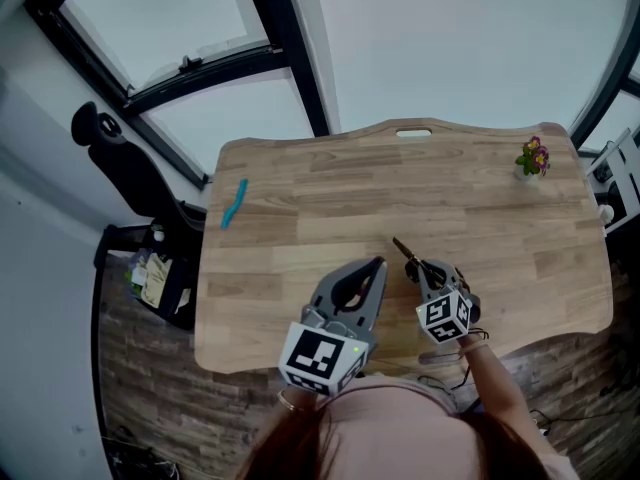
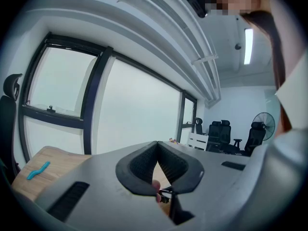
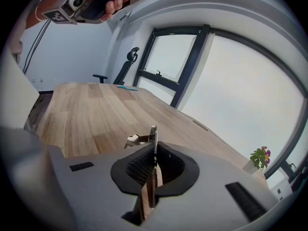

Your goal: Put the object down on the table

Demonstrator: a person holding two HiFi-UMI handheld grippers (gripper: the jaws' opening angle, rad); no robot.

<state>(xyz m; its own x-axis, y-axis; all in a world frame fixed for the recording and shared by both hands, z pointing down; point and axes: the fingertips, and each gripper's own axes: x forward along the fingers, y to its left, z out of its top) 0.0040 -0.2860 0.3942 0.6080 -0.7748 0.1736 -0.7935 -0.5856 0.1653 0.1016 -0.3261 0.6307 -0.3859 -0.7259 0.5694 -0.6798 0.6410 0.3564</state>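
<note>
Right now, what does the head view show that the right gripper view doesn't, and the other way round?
Head view only: a bin of clutter on the floor and the marker cube on the right gripper.
Right gripper view only: its pads seen close, clamped on the thin tool.
Both: the wooden table, blue object, potted flowers, black chair and left gripper.

No text, label, brand or number can be read in any view. The marker cube [image 1: 320, 356] behind the left claw [image 1: 376, 265] and the one behind the right claw [image 1: 427, 269] show only black-and-white square patterns, no letters or digits.
</note>
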